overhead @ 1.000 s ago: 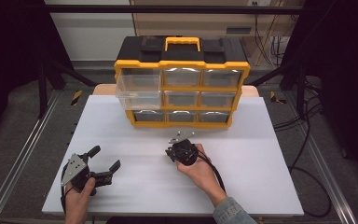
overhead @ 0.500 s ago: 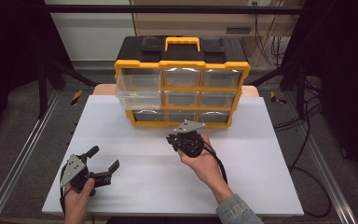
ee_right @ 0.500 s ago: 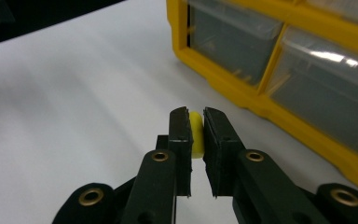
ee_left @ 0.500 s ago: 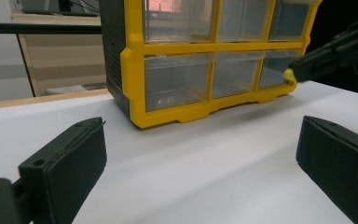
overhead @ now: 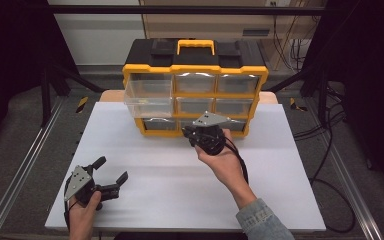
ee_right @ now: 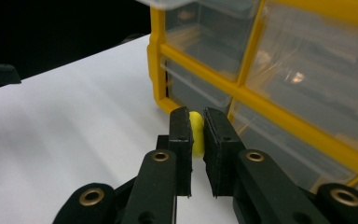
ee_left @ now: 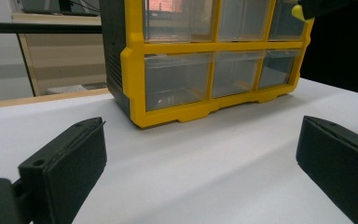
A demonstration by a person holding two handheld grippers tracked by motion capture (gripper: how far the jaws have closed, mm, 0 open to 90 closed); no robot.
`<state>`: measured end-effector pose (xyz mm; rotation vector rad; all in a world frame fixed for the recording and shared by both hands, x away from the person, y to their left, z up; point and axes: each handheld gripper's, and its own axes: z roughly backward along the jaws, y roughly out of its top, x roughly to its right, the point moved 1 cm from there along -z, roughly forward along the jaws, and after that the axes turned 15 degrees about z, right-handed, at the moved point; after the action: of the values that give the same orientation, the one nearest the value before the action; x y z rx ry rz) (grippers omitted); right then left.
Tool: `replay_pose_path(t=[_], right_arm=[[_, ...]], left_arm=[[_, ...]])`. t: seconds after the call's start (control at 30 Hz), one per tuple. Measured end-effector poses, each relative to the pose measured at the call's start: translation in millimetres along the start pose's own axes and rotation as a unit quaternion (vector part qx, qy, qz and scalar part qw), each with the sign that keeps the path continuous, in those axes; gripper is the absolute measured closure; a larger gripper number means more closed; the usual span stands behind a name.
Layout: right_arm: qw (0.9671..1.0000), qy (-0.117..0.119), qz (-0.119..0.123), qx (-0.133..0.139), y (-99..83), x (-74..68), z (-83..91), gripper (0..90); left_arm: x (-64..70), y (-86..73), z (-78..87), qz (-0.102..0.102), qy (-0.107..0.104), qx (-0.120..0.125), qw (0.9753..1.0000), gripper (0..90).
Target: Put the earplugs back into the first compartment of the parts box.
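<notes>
The right hand-held gripper (ee_right: 196, 126), clamped on a small yellow piece (ee_right: 196, 133), could drop it nearing the drawer organizer (overhead: 195, 82); the left hand-held gripper (overhead: 111, 172) rests apart.

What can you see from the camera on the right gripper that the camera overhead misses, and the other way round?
Right gripper view alone: a small yellow piece pinched between the right gripper jaws. High view alone: the left gripper open near the table's front left, both hands, the organizer's handle, and its middle-left drawer pulled out. Both: the yellow organizer with clear drawers on the white table.
</notes>
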<state>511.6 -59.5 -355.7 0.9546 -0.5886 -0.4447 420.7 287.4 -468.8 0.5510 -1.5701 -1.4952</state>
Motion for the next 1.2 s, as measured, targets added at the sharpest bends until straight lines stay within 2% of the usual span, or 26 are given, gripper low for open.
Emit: replay_pose_path(t=[0.4, 0.67, 0.93, 1.2], right_arm=[[0.9991, -0.030, 0.014, 0.027, 36.6, 19.4, 22.9, 82.2], [0.9966, -0.059, 0.032, 0.047, 61.2, 30.7, 36.8, 82.1], [0.9938, -0.081, 0.031, 0.070, 79.9, 38.3, 44.4, 82.1], [0.9911, -0.093, 0.016, 0.094, 93.4, 44.1, 46.9, 82.1]], left_arm=[[-0.2, -0.5, -0.5, 0.001, 0.000, -0.001, 1.0000, 1.3], [-0.6, -1.0, -0.8, 0.002, 0.000, -0.002, 1.0000, 1.3], [-0.6, -1.2, -1.0, 0.002, 0.000, -0.004, 1.0000, 1.3], [-0.4, -1.2, -1.4, 0.002, -0.002, -0.004, 1.0000, 1.3]])
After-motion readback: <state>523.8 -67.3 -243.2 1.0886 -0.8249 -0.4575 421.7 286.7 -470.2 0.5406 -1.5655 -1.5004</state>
